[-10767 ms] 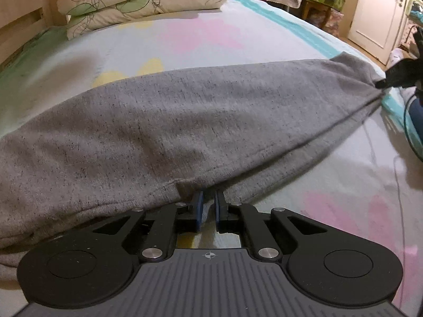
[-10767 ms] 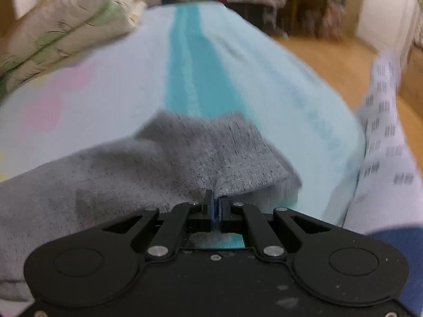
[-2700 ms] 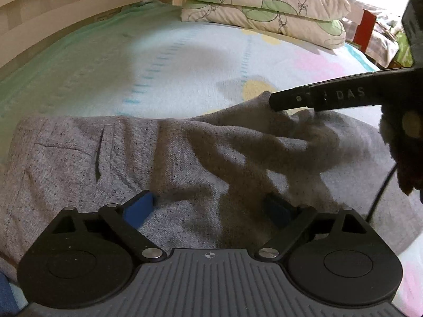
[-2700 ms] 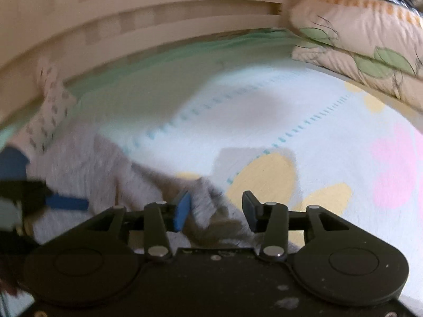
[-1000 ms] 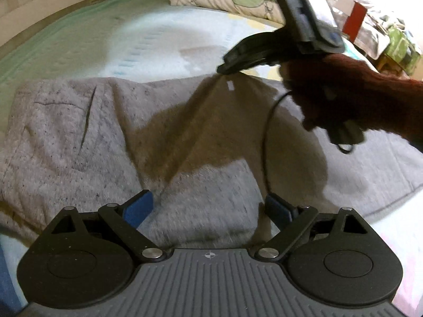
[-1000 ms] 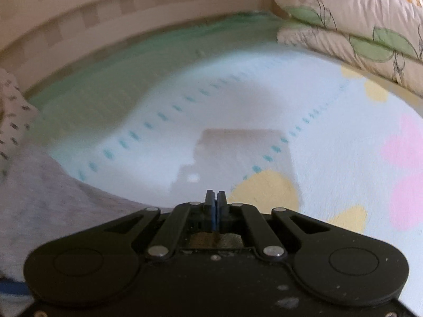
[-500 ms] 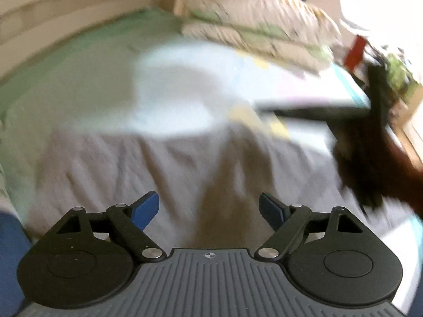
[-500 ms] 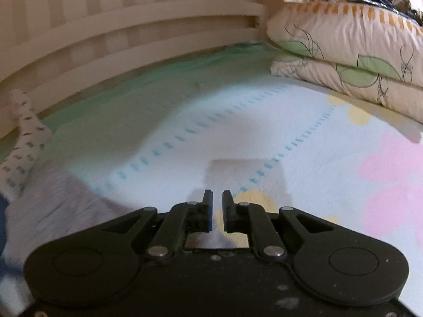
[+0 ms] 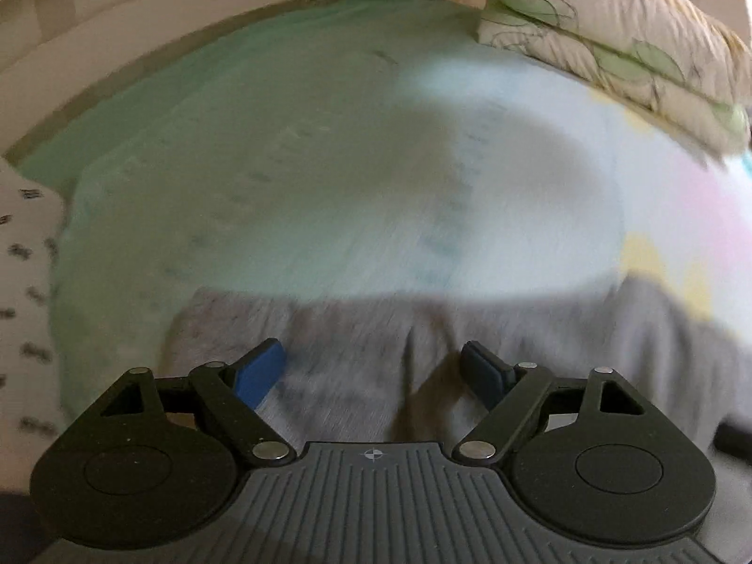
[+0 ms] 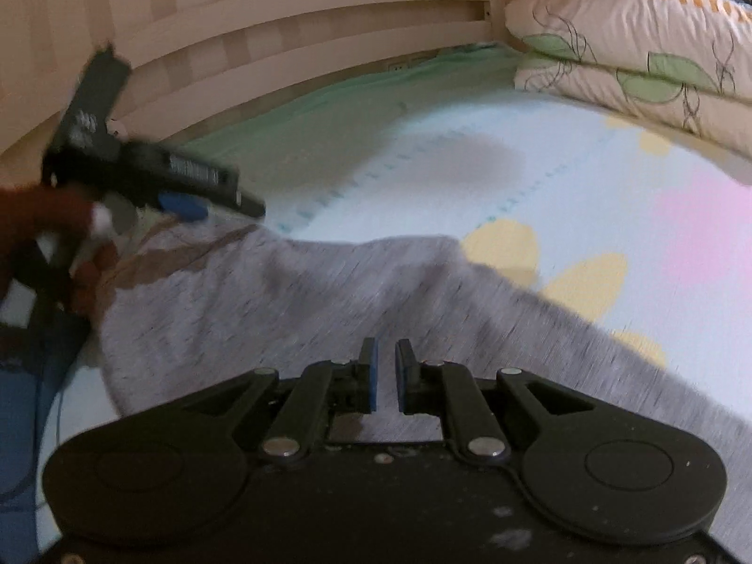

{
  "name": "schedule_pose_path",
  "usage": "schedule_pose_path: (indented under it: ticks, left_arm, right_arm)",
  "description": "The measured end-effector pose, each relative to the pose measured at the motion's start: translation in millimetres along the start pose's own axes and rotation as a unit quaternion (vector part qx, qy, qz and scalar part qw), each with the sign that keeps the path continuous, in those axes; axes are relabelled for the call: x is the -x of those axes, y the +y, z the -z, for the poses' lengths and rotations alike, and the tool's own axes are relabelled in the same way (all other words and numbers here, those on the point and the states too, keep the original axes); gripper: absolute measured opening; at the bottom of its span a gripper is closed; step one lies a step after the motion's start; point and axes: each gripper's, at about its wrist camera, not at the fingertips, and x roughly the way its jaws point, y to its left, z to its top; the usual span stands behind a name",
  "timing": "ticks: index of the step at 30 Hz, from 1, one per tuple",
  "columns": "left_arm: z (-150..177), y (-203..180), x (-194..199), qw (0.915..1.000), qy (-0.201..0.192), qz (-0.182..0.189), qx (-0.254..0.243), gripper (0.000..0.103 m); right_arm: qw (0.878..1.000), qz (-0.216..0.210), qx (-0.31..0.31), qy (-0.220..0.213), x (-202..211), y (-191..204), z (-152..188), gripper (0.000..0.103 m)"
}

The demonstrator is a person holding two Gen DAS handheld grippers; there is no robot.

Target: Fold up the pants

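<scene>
Grey knit pants (image 9: 376,343) lie folded on the bed, and the right wrist view shows them spread across the sheet (image 10: 282,310). My left gripper (image 9: 373,357) hovers open over their near edge, with its blue pads wide apart and nothing pinched. It also shows at the left of the right wrist view, where a hand in a dark red sleeve holds the left gripper (image 10: 221,209) above the pants' far end. My right gripper (image 10: 385,357) is above the pants' middle. Its pads stand a narrow gap apart with no cloth between them.
The pastel bedsheet (image 10: 517,150) stretches beyond the pants. Two leaf-print pillows (image 10: 634,56) are stacked at the back right. A wooden bed rail (image 10: 282,47) runs along the back. White patterned cloth (image 9: 23,282) sits at the left edge, and blue fabric (image 10: 23,399) at lower left.
The right gripper's pads were shut and now stand slightly apart, and it has drawn back over the pants. The left view swung left, so the right gripper and hand have left it.
</scene>
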Motion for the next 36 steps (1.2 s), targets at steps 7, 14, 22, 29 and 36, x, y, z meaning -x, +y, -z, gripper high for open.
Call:
schedule_pose_path:
  ticks: [7,14,22,29,36]
  left_arm:
    - [13.6,38.3,8.9,0.9966,0.013,-0.046,0.067,0.082]
    - [12.1,30.8,29.6,0.9968,0.012,-0.054,0.058,0.081]
    - [41.1,-46.6,80.0,0.9979,-0.033,0.026,-0.049,0.081]
    - [72.6,-68.0,81.3,0.9942,-0.028,-0.004,-0.104,0.082]
    - [45.9,-5.0,103.3,0.9946,-0.075,-0.069,0.023,0.081]
  right_arm:
    - [1.0,-0.006,0.018,-0.007,17.4,13.4,14.3,0.013]
    - [0.993,-0.073,0.073,0.059,15.6,61.9,65.6,0.013]
    - [0.995,-0.033,0.089,-0.02,48.5,88.5,74.6,0.014]
    - [0.997,0.044,0.054,0.024,43.4,57.9,85.2,0.02]
    - [0.999,0.023,0.037,0.023,71.1,37.9,106.7,0.02]
